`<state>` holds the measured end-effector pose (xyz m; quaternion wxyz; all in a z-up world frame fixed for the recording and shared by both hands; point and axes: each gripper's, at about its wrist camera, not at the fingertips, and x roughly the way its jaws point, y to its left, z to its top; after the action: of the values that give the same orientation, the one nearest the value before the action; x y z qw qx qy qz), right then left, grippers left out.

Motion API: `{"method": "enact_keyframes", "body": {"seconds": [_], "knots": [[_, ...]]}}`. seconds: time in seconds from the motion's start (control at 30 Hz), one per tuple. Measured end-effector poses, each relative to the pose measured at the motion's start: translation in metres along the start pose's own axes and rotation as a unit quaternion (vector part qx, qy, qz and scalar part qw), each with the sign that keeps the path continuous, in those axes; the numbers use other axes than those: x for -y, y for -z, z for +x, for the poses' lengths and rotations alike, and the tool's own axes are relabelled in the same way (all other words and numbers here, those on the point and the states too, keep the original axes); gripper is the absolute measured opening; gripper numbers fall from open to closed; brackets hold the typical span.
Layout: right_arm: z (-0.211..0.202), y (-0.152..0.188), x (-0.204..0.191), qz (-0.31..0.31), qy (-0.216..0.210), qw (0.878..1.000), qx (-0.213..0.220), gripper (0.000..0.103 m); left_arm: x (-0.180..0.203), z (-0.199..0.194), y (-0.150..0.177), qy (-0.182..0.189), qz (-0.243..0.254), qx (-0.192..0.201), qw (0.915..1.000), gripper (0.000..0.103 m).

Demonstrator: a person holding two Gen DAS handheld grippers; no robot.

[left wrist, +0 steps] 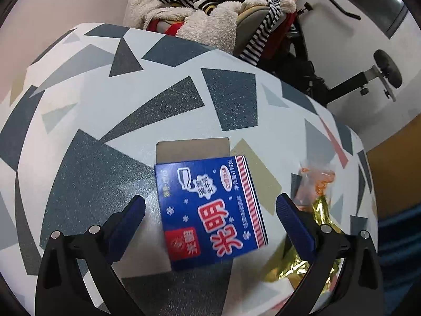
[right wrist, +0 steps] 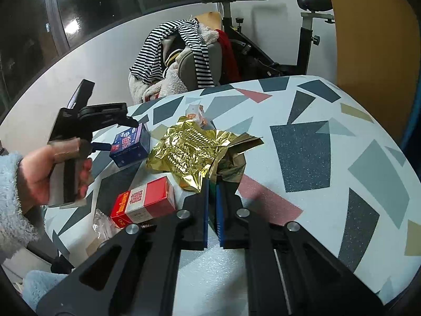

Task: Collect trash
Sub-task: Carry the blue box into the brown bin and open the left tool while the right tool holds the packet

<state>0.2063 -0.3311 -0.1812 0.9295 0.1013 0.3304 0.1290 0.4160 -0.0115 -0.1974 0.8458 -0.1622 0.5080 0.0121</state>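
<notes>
The blue carton [left wrist: 208,210] lies flat on the patterned counter [left wrist: 105,105] in the lower middle of your left wrist view, squarely between your left gripper [left wrist: 210,208] fingers, which stand wide apart and touch neither side; you seem to have lined them up this way so one squeeze would take it across its width. Its grey flap at the top end is open, so it may crush a little. In the right wrist view your right gripper [right wrist: 212,200], at lower centre, has its fingers shut with only a thin gap, and the near edge of the gold foil wrapper [right wrist: 194,152] sits right at their tips; whether a corner is pinched there you cannot tell, since the fingers cover that spot. A red and white box [right wrist: 144,202] lies lower left, and a clear crinkled wrapper [right wrist: 101,226] beside it is cut off by the gripper body. The small orange-printed packet [right wrist: 196,113] beyond the foil is too blurred to read. No bin shows in either view
</notes>
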Motion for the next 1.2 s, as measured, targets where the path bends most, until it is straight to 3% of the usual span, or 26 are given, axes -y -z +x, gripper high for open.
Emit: {"method": "enact_keyframes", "body": {"seconds": [0.17,0.23,0.27,0.3,0.37,0.6,0.93,1.2], "knots": [[0.0,0.002,-0.001,-0.003,0.0,1.0,-0.004,0.009,-0.001,0.016,0.001,-0.028,-0.008,-0.017,0.9994,0.097],[0.0,0.004,-0.001,-0.005,0.001,1.0,-0.008,0.009,-0.004,0.018,0.001,-0.015,-0.009,-0.017,0.9997,0.093],[-0.001,0.004,-0.001,-0.006,0.001,1.0,-0.009,0.009,-0.005,0.016,0.002,0.003,-0.007,-0.014,0.9999,0.082],[-0.002,0.004,-0.001,-0.006,0.001,1.0,-0.008,0.009,-0.004,0.013,0.002,0.0,0.0,-0.011,0.9999,0.08],[-0.004,0.004,-0.002,-0.007,0.002,1.0,-0.007,0.009,-0.001,0.004,0.004,-0.004,0.028,-0.008,0.9996,0.078],[-0.013,0.001,-0.011,-0.009,-0.011,1.0,0.001,0.009,-0.008,-0.052,0.022,0.063,0.087,0.031,0.9938,0.078],[-0.035,0.005,-0.043,-0.038,-0.032,0.999,0.004,0.009,-0.04,-0.154,0.108,0.112,0.171,0.106,0.9732,0.079],[-0.056,0.022,-0.074,-0.073,-0.052,0.996,0.003,0.009,-0.072,-0.2,0.192,0.14,0.203,0.115,0.9623,0.079]]}}
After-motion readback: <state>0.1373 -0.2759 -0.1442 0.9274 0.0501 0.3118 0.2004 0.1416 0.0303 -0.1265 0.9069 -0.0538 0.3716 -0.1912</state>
